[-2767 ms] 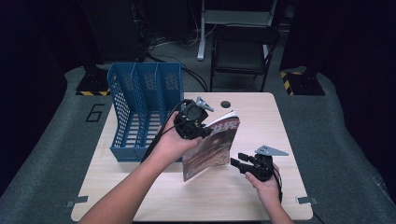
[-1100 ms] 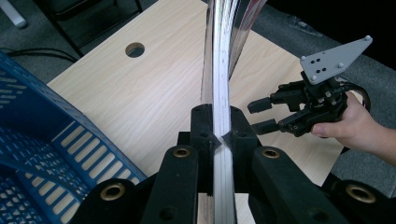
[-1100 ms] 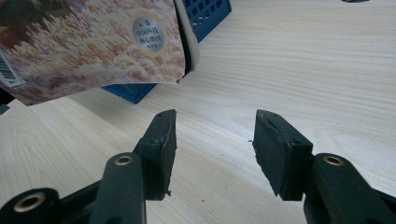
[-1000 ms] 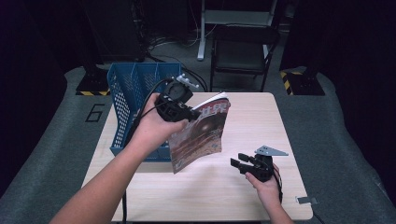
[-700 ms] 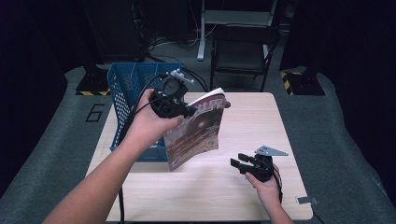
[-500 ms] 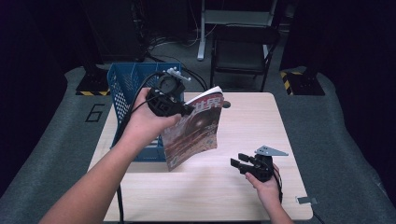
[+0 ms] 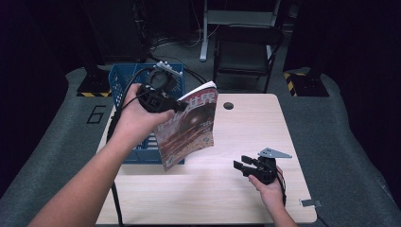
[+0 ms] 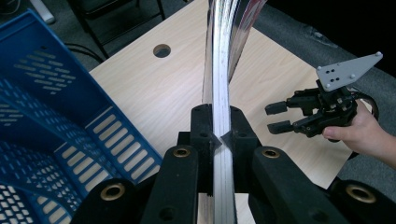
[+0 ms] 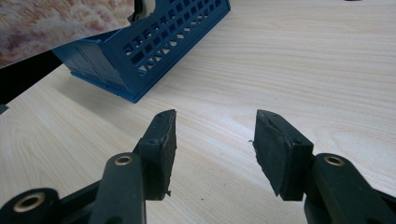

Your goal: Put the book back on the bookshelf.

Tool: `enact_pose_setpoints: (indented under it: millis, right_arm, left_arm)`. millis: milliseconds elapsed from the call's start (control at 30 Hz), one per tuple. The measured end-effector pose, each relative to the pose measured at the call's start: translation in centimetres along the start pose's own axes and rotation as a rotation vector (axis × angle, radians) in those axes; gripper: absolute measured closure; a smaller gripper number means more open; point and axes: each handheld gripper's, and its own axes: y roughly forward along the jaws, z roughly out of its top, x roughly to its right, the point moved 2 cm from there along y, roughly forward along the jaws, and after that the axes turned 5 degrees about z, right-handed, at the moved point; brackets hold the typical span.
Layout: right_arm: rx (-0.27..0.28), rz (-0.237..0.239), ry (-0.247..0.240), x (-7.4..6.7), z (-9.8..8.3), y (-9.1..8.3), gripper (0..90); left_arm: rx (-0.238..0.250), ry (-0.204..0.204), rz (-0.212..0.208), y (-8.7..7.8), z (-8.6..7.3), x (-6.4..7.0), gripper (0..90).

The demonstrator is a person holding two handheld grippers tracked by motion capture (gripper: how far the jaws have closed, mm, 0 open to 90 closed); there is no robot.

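Observation:
A magazine (image 7: 189,125) with a reddish-brown cover hangs in the air over the table's left half, held edge-up. My left gripper (image 7: 176,107) is shut on its upper edge; in the left gripper view the two jaws pinch the stacked pages (image 8: 219,93) between them. Just behind and below the magazine stands a blue slotted file rack (image 7: 124,90). My right gripper (image 7: 240,167) rests low over the table's right front, open, with bare wood between its fingertips (image 9: 164,130). The rack's corner (image 9: 140,56) and the magazine's cover (image 9: 51,23) sit beyond it.
The light wooden table (image 7: 246,127) has a round cable hole (image 7: 229,105) near its back edge. A black chair (image 7: 246,47) stands behind the table. Grey floor mats lie to both sides.
My left hand has lifted the magazine off the table and carried it up and left, toward the blue rack. The right gripper has stayed where it was.

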Motion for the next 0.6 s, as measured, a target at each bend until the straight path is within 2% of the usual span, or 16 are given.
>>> enact_pose_setpoints:
  millis: [33,600]
  right_arm:
    - [0.002,0.0,0.001,0.0,0.0,0.0,48.6]
    - [-0.006,-0.002,-0.005,0.1,-0.1,0.0,48.6]
  left_arm:
    - [-0.001,0.006,0.007,-0.1,0.0,-0.2,83.8]
    - [0.002,-0.051,0.064,-1.8,-0.2,-2.8,83.8]
